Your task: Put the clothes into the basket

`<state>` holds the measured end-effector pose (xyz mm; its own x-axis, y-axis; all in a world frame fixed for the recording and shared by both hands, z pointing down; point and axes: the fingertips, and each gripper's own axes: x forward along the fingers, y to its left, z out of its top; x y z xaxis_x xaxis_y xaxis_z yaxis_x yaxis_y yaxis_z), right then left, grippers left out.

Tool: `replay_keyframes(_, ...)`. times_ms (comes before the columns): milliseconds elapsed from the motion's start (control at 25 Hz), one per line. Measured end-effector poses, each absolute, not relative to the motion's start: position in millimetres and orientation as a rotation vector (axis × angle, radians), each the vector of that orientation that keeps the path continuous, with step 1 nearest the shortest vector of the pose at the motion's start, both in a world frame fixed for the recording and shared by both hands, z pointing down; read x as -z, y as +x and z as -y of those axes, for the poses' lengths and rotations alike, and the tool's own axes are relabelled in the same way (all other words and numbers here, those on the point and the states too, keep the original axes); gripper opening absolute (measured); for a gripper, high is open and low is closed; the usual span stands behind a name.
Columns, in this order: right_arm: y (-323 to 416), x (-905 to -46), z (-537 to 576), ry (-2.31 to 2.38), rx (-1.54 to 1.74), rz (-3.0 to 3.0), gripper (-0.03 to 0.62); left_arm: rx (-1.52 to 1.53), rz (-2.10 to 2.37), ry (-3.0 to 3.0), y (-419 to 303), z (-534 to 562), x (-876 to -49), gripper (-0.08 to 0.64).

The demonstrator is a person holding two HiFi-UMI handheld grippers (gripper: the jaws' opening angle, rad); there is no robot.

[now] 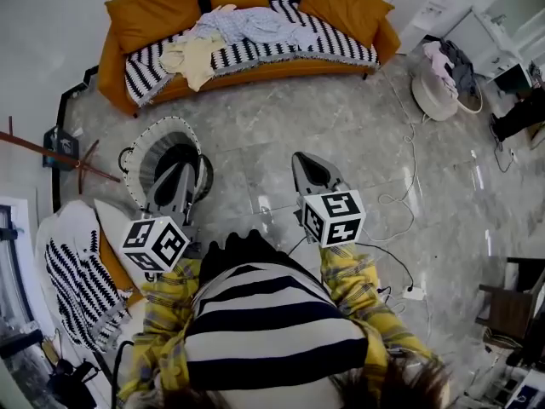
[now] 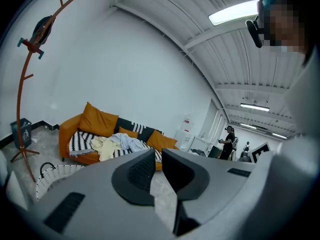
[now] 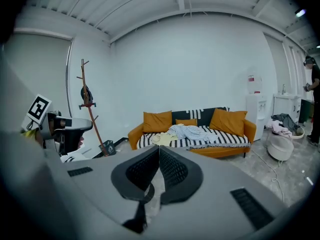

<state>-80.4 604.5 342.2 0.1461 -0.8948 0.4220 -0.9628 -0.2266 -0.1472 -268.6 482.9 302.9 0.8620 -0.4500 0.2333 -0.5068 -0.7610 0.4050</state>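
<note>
The clothes [image 1: 243, 28] lie in a heap on the seat of the orange sofa [image 1: 272, 69], far across the room from me. I can see a light blue one and a pale yellow one, all bunched up together. None of them hangs over the edge onto the floor.

The basket [image 1: 139, 162] stands on the floor close to me, on my left side, well apart from the sofa. It is white and woven, with a dark inside. I see no clothes in it, but my left gripper covers part of it, so I cannot be sure about that bit.

My left gripper [image 1: 180, 169] sits over the basket in the head view, with its jaws together and nothing between them. My right gripper [image 1: 305, 160] is held out over the bare floor. Its jaws are together too, and it holds nothing. Both point toward the sofa and a little down.

So I think the job has not begun. No piece is picked up, and none seems to be in the basket. What is left is all of it: go to the sofa, open the jaws, grab each piece, and bring it back to drop in the basket.
</note>
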Motion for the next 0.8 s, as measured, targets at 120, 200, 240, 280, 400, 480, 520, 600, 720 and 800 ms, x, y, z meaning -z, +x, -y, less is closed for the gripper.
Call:
replay_keyframes(120,-75.4,-348.0,-607.1,2.233,-0.658,1.867,0.026,-0.175,0.701,2.563,-260.2,-488.1,-309.8,0.051)
replay_keyframes(200,-72.7,-352.2,-609.4,2.225,-0.663,1.864,0.026,-0.189,0.700,2.564,-256.0,-490.4,-313.9,0.051)
replay_keyframes(240,-70.5,-354.2,-610.5,2.226,-0.667,1.859,0.026,-0.197,0.699,2.565,-253.9,-491.2,-315.7,0.051)
replay_keyframes(280,-68.0,-355.5,-611.2,2.226,-0.671,1.857,0.026,-0.204,0.698,2.566,-251.4,-491.8,-317.0,0.051)
replay_keyframes(400,-61.7,-356.0,-609.8,2.229,-0.676,1.864,0.026,-0.220,0.694,2.571,-244.2,-490.5,-318.1,0.051)
replay_keyframes(480,-58.1,-356.7,-606.8,2.232,-0.682,1.867,0.028,-0.235,0.695,2.579,-239.1,-486.7,-318.9,0.051)
replay_keyframes(520,-56.1,-357.8,-604.8,2.230,-0.689,1.867,0.027,-0.241,0.696,2.581,-236.0,-484.4,-319.7,0.051)
replay_keyframes(600,-52.0,-361.5,-600.2,2.221,-0.702,1.865,0.028,-0.252,0.694,2.583,-228.9,-479.1,-322.2,0.051)
replay_keyframes(720,-45.5,-368.3,-591.3,2.207,-0.722,1.867,0.028,-0.271,0.688,2.590,-216.4,-469.5,-328.2,0.051)
replay_keyframes(800,-40.2,-373.1,-583.2,2.198,-0.728,1.864,0.028,-0.275,0.686,2.594,-207.5,-460.1,-332.8,0.051)
